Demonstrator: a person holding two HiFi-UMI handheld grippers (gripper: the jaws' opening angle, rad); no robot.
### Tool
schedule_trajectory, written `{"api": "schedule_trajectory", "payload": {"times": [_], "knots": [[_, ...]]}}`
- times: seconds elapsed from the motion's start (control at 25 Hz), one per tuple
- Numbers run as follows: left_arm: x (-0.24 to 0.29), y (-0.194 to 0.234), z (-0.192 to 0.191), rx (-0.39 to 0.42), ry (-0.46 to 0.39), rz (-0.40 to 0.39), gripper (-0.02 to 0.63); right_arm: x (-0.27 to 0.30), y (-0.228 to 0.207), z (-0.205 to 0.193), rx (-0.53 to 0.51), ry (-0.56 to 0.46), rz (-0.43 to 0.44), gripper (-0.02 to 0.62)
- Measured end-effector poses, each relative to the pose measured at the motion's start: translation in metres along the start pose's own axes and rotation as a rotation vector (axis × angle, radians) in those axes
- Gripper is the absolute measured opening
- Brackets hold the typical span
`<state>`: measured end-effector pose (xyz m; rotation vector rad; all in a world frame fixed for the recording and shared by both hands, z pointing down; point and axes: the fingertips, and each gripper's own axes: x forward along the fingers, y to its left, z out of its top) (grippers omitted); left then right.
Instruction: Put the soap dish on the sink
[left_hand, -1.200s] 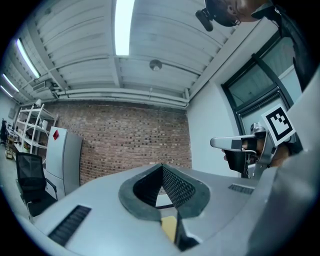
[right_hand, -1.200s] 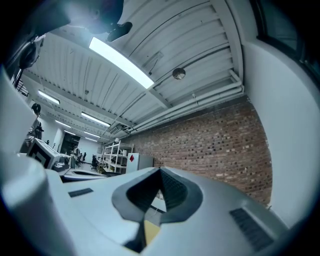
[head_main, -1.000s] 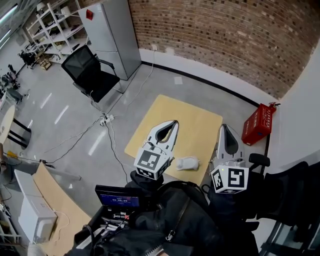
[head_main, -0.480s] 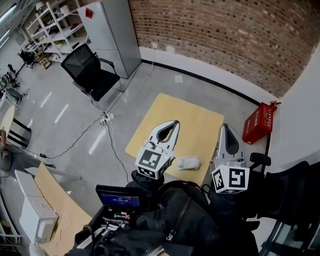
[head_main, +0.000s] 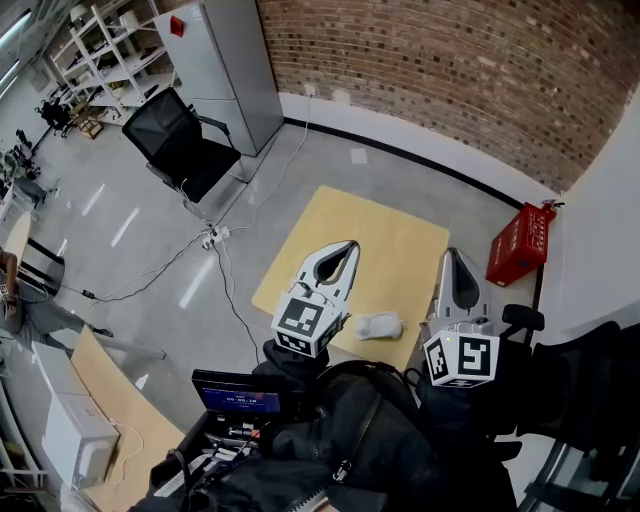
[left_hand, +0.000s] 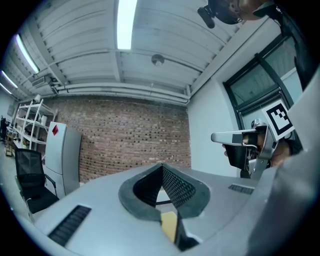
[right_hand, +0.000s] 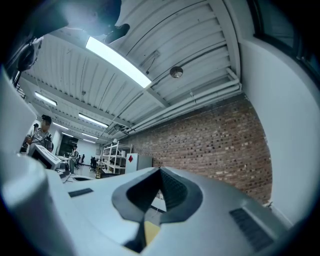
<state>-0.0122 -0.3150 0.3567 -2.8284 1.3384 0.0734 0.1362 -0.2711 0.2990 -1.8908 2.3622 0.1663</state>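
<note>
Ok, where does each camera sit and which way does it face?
Head view: on the person's head, looking steeply down at the yellow table; left claw, right claw and dark jacket show.
Left gripper view: on the left claw, facing level at the brick wall; shut tips show.
Right gripper view: on the right claw, tilted up at wall and ceiling; shut tips show.
All share the brick wall.

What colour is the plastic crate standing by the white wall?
Red. The crate shows best in the head view.
</note>
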Motion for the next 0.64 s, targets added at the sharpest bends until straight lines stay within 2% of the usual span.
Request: {"api": "schedule_trajectory", "payload": {"times": [0.64], "knots": [[-0.0031, 0.0011, -0.0035, -0.002, 0.006, 0.013, 0.002, -0.0020, 0.0016, -0.0070, 0.003, 0.013, 0.011, 0.005]]}}
